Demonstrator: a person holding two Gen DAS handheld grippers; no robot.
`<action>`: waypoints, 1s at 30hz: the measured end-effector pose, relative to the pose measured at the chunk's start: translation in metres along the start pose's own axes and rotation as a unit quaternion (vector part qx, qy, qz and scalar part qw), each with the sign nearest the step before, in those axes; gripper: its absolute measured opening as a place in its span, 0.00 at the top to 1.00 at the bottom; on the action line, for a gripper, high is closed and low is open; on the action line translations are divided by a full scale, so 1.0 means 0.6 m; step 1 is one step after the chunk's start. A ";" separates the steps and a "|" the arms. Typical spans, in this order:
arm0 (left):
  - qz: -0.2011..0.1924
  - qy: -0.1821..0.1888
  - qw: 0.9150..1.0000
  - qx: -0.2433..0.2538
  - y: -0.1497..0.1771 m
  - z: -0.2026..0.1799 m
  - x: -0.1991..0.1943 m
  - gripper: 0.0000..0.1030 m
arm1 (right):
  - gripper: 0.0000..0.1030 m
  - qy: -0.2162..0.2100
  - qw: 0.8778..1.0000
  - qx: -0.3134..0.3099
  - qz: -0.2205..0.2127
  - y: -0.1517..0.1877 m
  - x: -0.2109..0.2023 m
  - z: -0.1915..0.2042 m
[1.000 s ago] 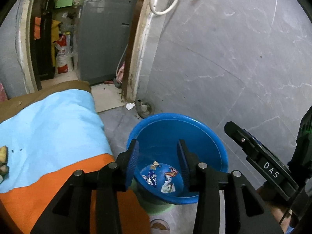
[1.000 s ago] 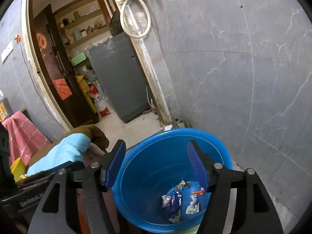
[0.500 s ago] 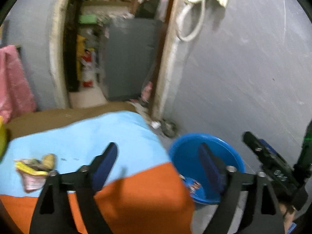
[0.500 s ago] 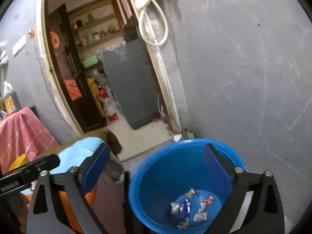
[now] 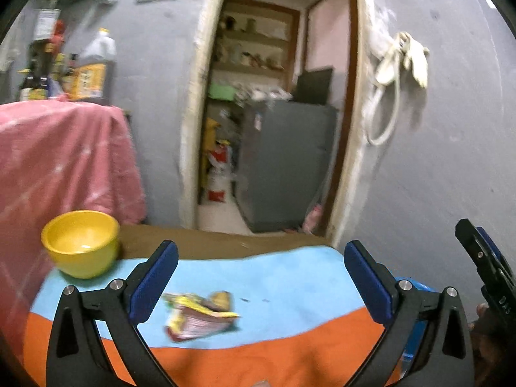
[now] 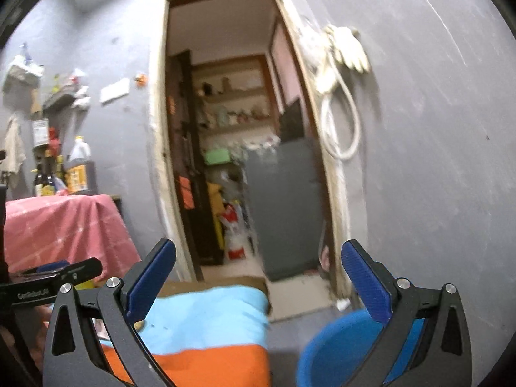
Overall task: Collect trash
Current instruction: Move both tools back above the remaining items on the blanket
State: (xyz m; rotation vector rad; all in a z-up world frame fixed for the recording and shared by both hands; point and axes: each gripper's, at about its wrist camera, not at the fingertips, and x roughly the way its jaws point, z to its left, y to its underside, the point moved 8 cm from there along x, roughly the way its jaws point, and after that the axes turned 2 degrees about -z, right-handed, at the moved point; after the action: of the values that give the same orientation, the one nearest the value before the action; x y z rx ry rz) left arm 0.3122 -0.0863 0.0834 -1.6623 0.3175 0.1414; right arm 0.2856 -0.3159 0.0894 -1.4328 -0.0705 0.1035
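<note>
Yellow-and-pink crumpled wrapper (image 5: 200,316) lying on the light-blue band of the cloth-covered table (image 5: 290,283), just short of the orange band, well to the right of and nearer than the yellow bowl (image 5: 80,242). Landmark for everything below: that bowl. Looks like thin printed foil or plastic film, so probably near weightless, soft, springy, slick on the outside; likely to skate or flip if nudged from one side only. No breakage risk. Best bite judged to be across the bunched middle where the folds stack up, not the loose flat corner, with both pads coming down either side so the film folds inward instead of sliding off. Cloth underneath is soft too, so a low approach may pinch fabric along with the wrapper; worth staying shallow. Left gripper (image 5: 261,277) wide, jaws just opened further, nothing between the pads; wrapper sits in view between and below the blue pads but untouched. Right gripper (image 6: 258,277) also fully spread and empty, pointing at the doorway, its jaws having just been opening as well. Blue bucket (image 6: 338,351) on the floor, far side of the table from the bowl, past the table's right edge, only partly in frame under the right gripper's right finger. Contents of the bucket not visible in these views. Both frames motion-blurred, so fine detail on the wrapper unreadable; whether one piece or two stuck together, cannot tell.
</note>
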 end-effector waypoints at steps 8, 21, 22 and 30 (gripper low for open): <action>-0.062 -0.068 0.995 -0.040 -0.014 0.111 -0.060 0.02 | 0.00 -0.046 0.998 -0.011 -0.044 -0.009 0.011 0.096; -0.082 -0.134 0.987 -0.041 0.008 0.218 -0.090 0.02 | 0.00 -0.103 0.991 -0.071 -0.048 0.018 0.028 0.221; -0.079 -0.136 0.987 -0.039 0.011 0.223 -0.088 0.02 | 0.00 -0.105 0.991 -0.074 -0.044 0.022 0.031 0.227; -0.044 -0.125 0.990 -0.040 0.053 0.248 -0.062 0.02 | 0.00 -0.106 0.990 -0.093 0.010 0.064 0.063 0.239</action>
State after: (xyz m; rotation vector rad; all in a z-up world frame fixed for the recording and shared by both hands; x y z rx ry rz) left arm 0.2816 0.0626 0.0458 -1.7122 0.0490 0.2959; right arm 0.3059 -0.1654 0.0703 -1.6041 -0.2463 0.2728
